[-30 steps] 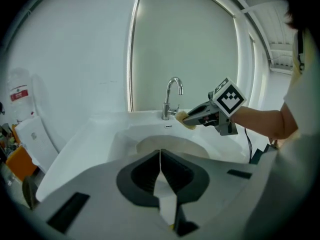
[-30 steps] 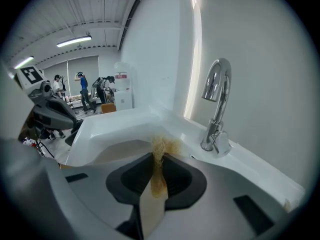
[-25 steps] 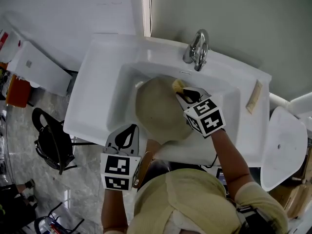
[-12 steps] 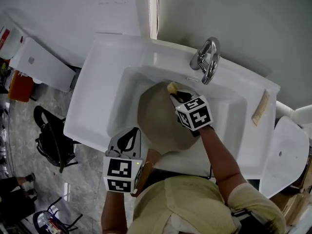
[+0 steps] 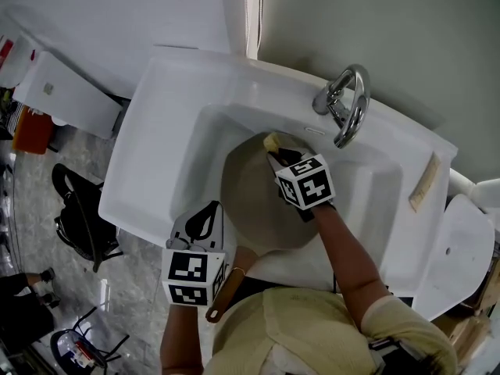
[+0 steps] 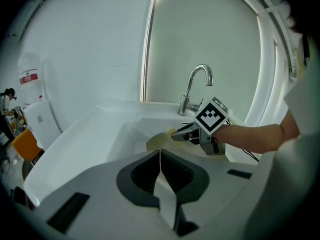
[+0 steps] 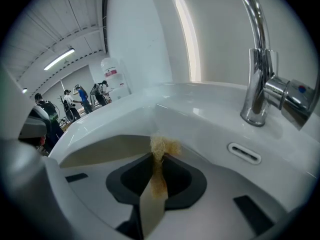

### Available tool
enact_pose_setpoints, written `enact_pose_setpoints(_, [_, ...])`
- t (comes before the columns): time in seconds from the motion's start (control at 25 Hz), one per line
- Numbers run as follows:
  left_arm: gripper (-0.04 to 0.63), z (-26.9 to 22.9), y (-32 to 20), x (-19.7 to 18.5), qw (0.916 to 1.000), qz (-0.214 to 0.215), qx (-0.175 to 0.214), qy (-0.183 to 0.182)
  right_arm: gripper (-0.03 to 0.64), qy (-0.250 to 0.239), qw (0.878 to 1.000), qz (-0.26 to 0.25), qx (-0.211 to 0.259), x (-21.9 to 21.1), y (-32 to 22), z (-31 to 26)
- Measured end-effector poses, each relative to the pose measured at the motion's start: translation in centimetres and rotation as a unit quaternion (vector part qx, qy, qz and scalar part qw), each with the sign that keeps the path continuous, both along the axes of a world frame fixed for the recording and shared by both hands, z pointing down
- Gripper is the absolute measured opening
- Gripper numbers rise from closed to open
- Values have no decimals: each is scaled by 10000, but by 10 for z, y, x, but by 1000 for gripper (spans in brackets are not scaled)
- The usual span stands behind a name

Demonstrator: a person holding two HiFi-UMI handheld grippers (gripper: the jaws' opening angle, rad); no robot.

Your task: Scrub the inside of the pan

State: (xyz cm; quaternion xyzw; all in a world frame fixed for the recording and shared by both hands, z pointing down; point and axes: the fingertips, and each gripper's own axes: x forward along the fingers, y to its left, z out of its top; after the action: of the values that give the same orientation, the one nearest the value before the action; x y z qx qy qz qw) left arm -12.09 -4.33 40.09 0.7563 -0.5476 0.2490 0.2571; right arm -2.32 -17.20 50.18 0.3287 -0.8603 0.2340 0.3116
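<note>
One pan [image 5: 254, 201], one sponge [image 5: 272, 141], one tap [image 5: 348, 104], two grippers. The pan lies in the sink [image 5: 156, 155] basin at mid frame, long axis diagonal, handle [image 5: 226, 283] pointing lower left. Right gripper [image 5: 276, 154] is clamped on the sponge at the pan's upper rim. Left gripper [image 5: 209, 208] jaws are closed together at the pan's lower-left edge (nothing clearly between them).

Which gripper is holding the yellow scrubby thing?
The right hand-held gripper, the one reaching into the sink over the pan, with its jaws shut on the scrubber. The left hand-held gripper sits at the sink's front edge, holding no scrubber.
</note>
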Motion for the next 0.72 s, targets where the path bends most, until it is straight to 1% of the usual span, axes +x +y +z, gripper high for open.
enact_pose_setpoints(0.44, [57,17,-13,-4,9998,-118,-143,109,74,-43,9992,311,-256,-5,-9,31])
enact_pose_setpoints(0.56, [57,26,-12,-3,9994,-42,-335,67,74,-18,9990,315,-312,-8,-10,37])
enact_pose_setpoints(0.64, [57,36,-10,-2,9984,76,-552,-18,74,16,9991,270,-335,-12,-11,41])
enact_pose_setpoints(0.72, [57,44,-7,-1,9970,174,-753,-1,74,34,9992,208,-344,-16,-11,43])
